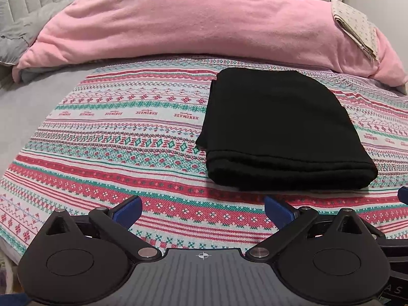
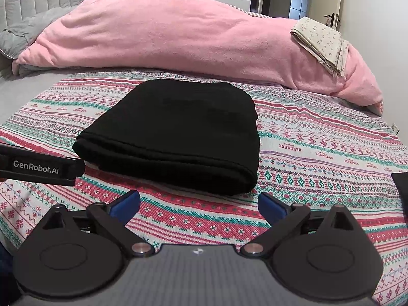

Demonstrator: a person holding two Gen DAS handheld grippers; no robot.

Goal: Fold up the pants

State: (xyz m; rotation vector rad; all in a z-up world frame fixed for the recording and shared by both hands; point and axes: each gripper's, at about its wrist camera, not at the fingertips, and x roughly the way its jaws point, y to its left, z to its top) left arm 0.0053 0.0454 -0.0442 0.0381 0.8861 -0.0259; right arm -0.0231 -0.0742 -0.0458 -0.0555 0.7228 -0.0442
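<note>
The black pants (image 1: 278,127) lie folded into a thick rectangle on the patterned bedspread (image 1: 114,132); they also show in the right wrist view (image 2: 178,132). My left gripper (image 1: 202,210) is open and empty, held just short of the pants' near folded edge and to its left. My right gripper (image 2: 199,207) is open and empty, close in front of the same near edge. The left gripper's black body (image 2: 38,168) shows at the left of the right wrist view.
A rolled pink blanket (image 2: 178,38) lies across the bed behind the pants. A folded beige floral cloth (image 2: 321,46) rests on its right end. Grey pillows and headboard (image 2: 30,7) are at the far left. A door (image 2: 336,15) stands far right.
</note>
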